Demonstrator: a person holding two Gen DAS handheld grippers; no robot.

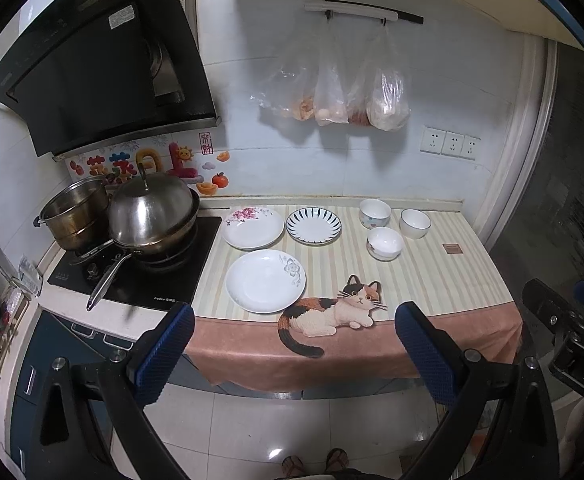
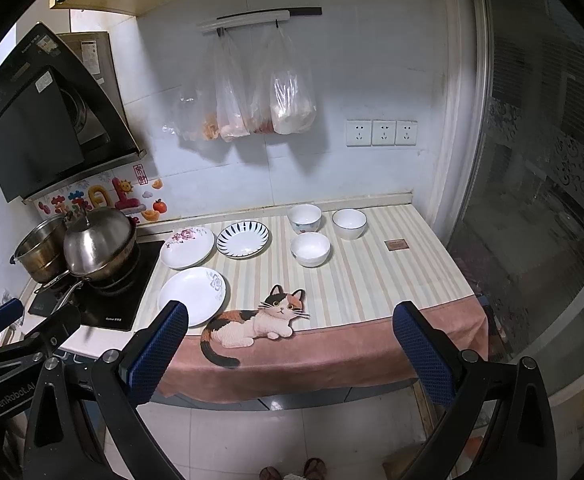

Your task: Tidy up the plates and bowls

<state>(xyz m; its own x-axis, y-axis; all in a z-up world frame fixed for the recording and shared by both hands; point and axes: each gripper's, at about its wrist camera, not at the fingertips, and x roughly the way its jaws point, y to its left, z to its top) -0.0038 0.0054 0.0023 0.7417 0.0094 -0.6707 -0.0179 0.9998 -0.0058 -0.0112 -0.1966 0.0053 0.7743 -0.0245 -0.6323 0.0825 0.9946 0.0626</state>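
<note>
Three plates lie on the striped cat mat [image 1: 431, 276]: a pink-flower plate [image 1: 252, 227] [image 2: 187, 247], a blue-striped plate [image 1: 313, 225] [image 2: 243, 239], and a white plate with a grey flower [image 1: 265, 281] [image 2: 192, 296] nearest me. Three white bowls stand to the right: a patterned one [image 1: 374, 213] [image 2: 304, 218], a dark-rimmed one [image 1: 415, 223] [image 2: 349, 223], and a plain one [image 1: 385, 243] [image 2: 310, 249]. My left gripper [image 1: 293, 320] is open and empty, held back in front of the counter edge. My right gripper [image 2: 292, 318] is open and empty, also off the counter.
A hob [image 1: 140, 276] with a lidded wok [image 1: 150, 216] and a steel pot [image 1: 78, 216] sits left of the plates; the wok handle sticks out toward me. Plastic bags [image 1: 343, 92] hang on the wall. A small brown square [image 1: 452, 248] lies at the mat's right.
</note>
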